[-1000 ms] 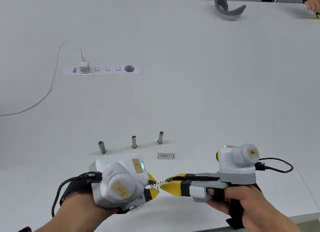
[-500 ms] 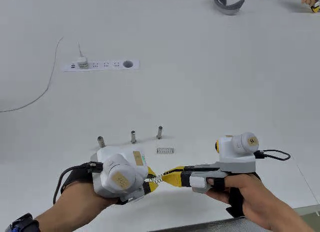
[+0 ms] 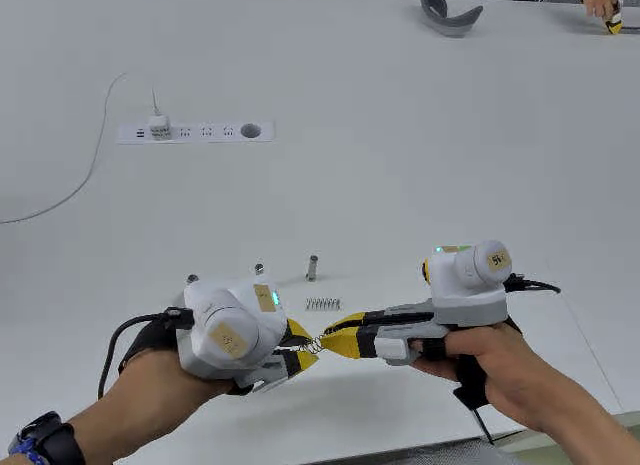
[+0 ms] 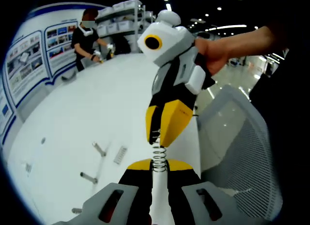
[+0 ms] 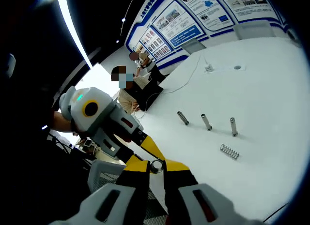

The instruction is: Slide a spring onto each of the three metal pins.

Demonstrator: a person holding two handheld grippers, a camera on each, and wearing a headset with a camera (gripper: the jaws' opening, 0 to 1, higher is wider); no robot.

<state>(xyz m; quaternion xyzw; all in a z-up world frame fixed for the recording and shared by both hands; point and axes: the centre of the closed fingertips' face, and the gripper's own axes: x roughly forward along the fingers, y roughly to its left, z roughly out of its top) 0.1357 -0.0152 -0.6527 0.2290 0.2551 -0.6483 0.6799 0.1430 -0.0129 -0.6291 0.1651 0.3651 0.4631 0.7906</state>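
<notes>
Springs are the job here. One spring (image 3: 314, 344) hangs in the air low over the near edge of the counter (image 3: 420, 165), stretched between the two claws. The left claw (image 3: 302, 353) is pressed together on one end and the right claw (image 3: 338, 341) pinches the other, their yellow tips nearly nose to nose.

Beyond them, three pins stand upright in a row. The right pin (image 3: 312, 268) is bare and in plain sight. The middle pin (image 3: 259, 269) and the left pin (image 3: 191, 279) show just their tops in the head view, because the left claw's white body stands in front of their bases. In the right gripper view the left pin wears a coil (image 5: 182, 117), while the other two are bare.

A loose spring (image 3: 322, 304) lies flat on the counter just in front of the right pin, between the row and the claws.

Farther back is a power strip (image 3: 195, 132) with a white plug, and its cable (image 3: 90, 175) trails off to the left. A grey curved piece (image 3: 447, 15) rests near the far edge, beside another person's hand (image 3: 600, 0). A mesh chair back (image 4: 242, 147) stands off the counter's edge.
</notes>
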